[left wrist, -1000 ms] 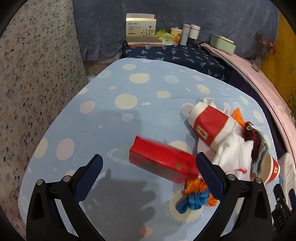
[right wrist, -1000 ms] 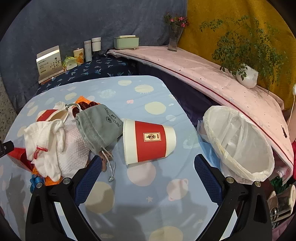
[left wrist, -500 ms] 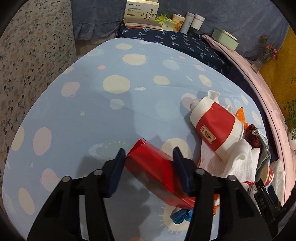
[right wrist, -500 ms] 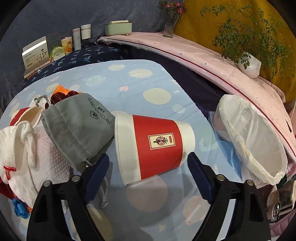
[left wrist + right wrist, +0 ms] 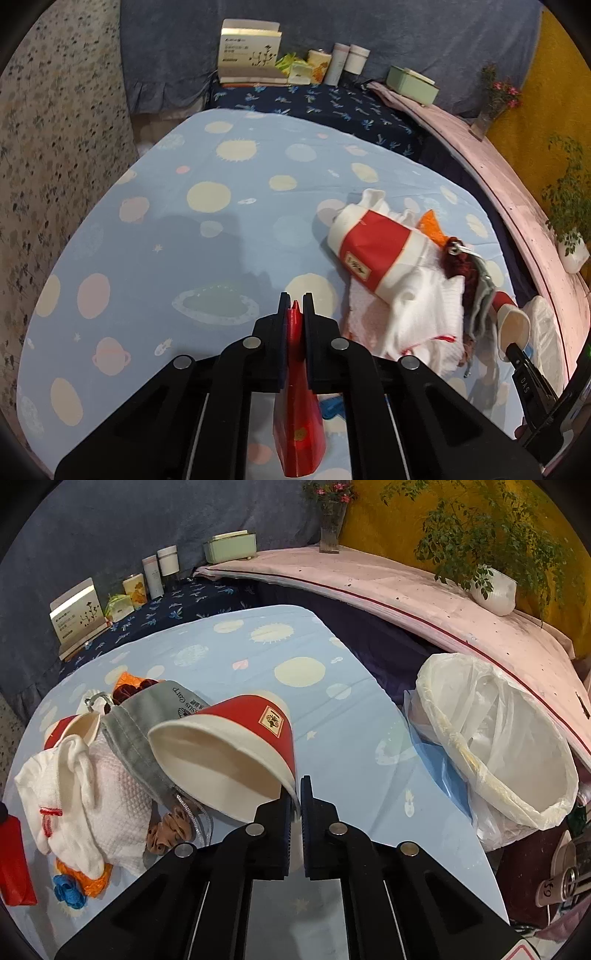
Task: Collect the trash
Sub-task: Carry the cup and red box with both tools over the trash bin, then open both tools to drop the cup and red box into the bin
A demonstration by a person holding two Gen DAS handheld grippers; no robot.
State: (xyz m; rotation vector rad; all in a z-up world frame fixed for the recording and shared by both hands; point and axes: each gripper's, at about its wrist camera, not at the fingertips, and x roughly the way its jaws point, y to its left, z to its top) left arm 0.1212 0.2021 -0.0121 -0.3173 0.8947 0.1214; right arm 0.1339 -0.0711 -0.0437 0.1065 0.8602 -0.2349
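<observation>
My left gripper (image 5: 294, 308) is shut on a flattened red box (image 5: 297, 424), which hangs below the jaws above the blue spotted cloth (image 5: 207, 236); the box also shows at the left edge of the right wrist view (image 5: 14, 864). My right gripper (image 5: 297, 794) is shut on the rim of a red and white paper cup (image 5: 229, 753), tilted with its mouth toward me. A second red and white cup (image 5: 373, 251) lies on its side on a white cloth (image 5: 417, 314). A bin lined with a white bag (image 5: 495, 746) stands at the table's right.
A grey pouch (image 5: 147, 716), white cloths (image 5: 85, 797), orange and blue scraps (image 5: 77, 882) and a brown scrunchie (image 5: 170, 830) are piled at the left. Boxes and jars (image 5: 255, 55) stand on the dark shelf behind. A pink ledge (image 5: 406, 594) holds a potted plant (image 5: 491, 587).
Both grippers have closed. The left one shut on the red box and lifted it off the cloth. The right one shut on the cup's rim and tipped the cup up.
</observation>
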